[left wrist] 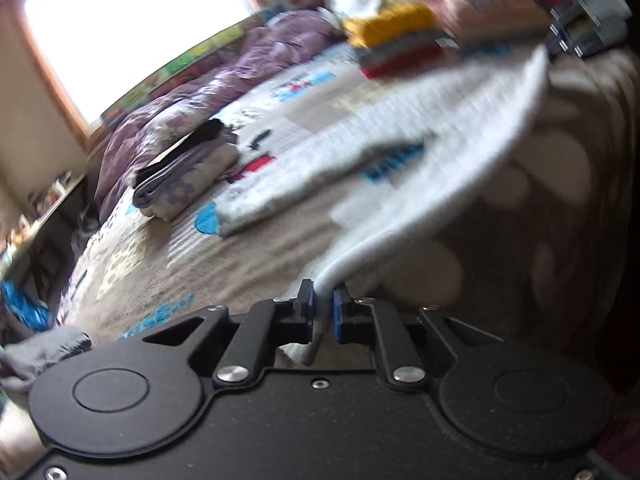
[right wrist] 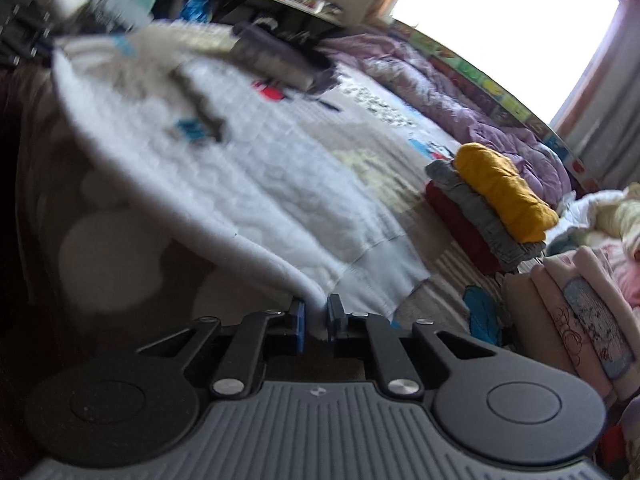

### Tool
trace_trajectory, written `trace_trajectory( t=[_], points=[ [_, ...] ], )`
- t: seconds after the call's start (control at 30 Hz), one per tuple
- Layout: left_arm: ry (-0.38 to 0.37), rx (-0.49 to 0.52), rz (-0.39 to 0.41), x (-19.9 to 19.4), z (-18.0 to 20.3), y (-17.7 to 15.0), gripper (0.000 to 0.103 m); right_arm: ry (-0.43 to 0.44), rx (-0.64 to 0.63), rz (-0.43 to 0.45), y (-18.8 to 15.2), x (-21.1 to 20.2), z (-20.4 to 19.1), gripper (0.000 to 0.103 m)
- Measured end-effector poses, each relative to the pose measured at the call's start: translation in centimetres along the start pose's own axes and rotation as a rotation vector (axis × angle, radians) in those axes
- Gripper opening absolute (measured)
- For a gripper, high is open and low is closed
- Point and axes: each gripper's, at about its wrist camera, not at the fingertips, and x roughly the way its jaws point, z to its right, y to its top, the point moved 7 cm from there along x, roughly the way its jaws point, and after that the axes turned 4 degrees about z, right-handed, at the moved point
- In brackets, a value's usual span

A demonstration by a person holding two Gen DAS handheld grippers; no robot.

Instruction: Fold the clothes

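Observation:
A white knit garment (left wrist: 420,148) with a blue patch lies spread on the patterned bedspread (left wrist: 224,256), its near hem raised off the bed. My left gripper (left wrist: 323,300) is shut on one corner of that hem. In the right wrist view the same white garment (right wrist: 256,184) stretches away from me, and my right gripper (right wrist: 316,312) is shut on its other hem corner. The right gripper (left wrist: 580,36) shows blurred at the left wrist view's top right, holding the far corner. Both views are smeared by motion.
A folded grey and cream pile (left wrist: 188,176) sits on the bed's left. A stack with a yellow piece on top (right wrist: 500,196) over grey and red stands to the right, beside pink folded items (right wrist: 576,304). A purple duvet (right wrist: 460,108) lines the window side.

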Motion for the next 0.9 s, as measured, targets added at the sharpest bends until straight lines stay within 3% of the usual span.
trace_trajectory(
  t=[0.27, 0.5, 0.9],
  points=[
    [0.044, -0.159, 0.063, 2.2, -4.2, 3.6, 0.007, -0.019, 0.266, 0.095, 2.9, 1.0, 4.1, 0.011],
    [0.100, -0.232, 0.078, 5.5, -7.1, 6.2, 0.006, -0.054, 0.428, 0.161, 4.2, 3.2, 6.6, 0.010],
    [0.142, -0.332, 0.034, 11.5, -9.8, 8.3, 0.006, -0.110, 0.664, 0.216, 4.1, 8.5, 9.3, 0.010]
  ],
)
